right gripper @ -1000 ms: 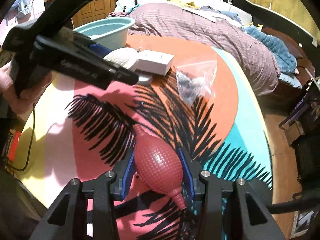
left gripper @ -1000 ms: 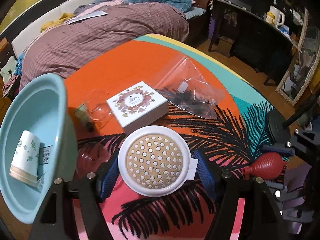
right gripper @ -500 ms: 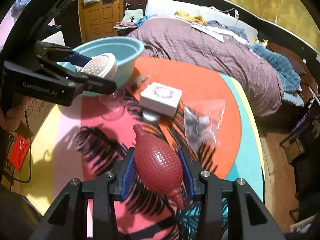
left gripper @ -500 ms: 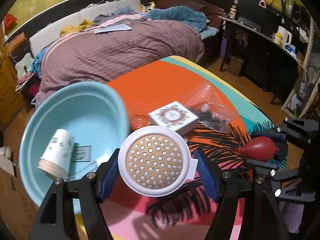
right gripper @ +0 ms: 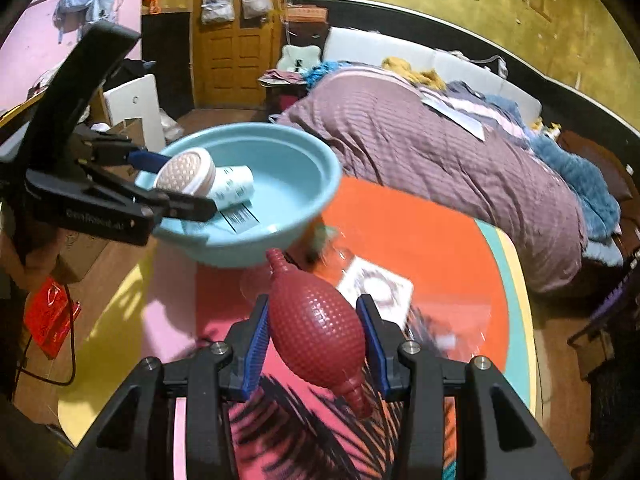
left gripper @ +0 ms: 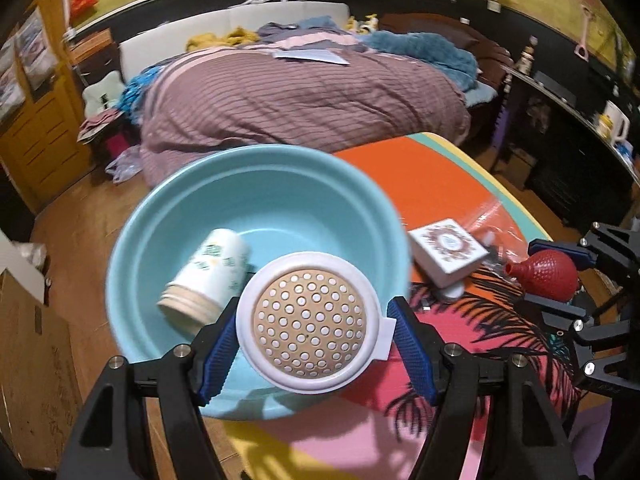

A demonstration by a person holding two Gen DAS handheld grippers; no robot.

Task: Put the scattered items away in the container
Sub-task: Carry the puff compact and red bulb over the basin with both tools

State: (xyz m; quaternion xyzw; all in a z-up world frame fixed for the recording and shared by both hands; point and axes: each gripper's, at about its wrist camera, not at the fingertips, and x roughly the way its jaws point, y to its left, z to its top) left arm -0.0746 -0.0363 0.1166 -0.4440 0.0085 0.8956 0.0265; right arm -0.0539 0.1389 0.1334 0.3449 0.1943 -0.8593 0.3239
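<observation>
A light blue basin (left gripper: 192, 216) (right gripper: 304, 168) stands at the edge of the colourful mat, with a paper cup (left gripper: 208, 276) (right gripper: 234, 184) lying on its side inside. My left gripper (left gripper: 316, 332) (right gripper: 176, 184) is shut on a round white strainer lid (left gripper: 310, 322) (right gripper: 184, 172) with a perforated tan face, held over the basin's near rim. My right gripper (right gripper: 316, 340) (left gripper: 560, 276) is shut on a red rubber bulb (right gripper: 316, 328) (left gripper: 546, 274), above the mat and to the right of the basin. A white patterned box (left gripper: 448, 250) (right gripper: 376, 290) lies on the mat.
A clear plastic bag (right gripper: 448, 320) lies beside the box on the round mat (left gripper: 420, 168). A bed with a purple striped cover (left gripper: 304, 104) stands behind. Cardboard boxes (left gripper: 28, 360) sit on the wooden floor at left; a dark shelf (left gripper: 568, 152) lines the right wall.
Both grippers rose and swung towards the basin with their loads. The strainer lid was over the mat before and now hangs over the basin's near side. The red bulb left the mat.
</observation>
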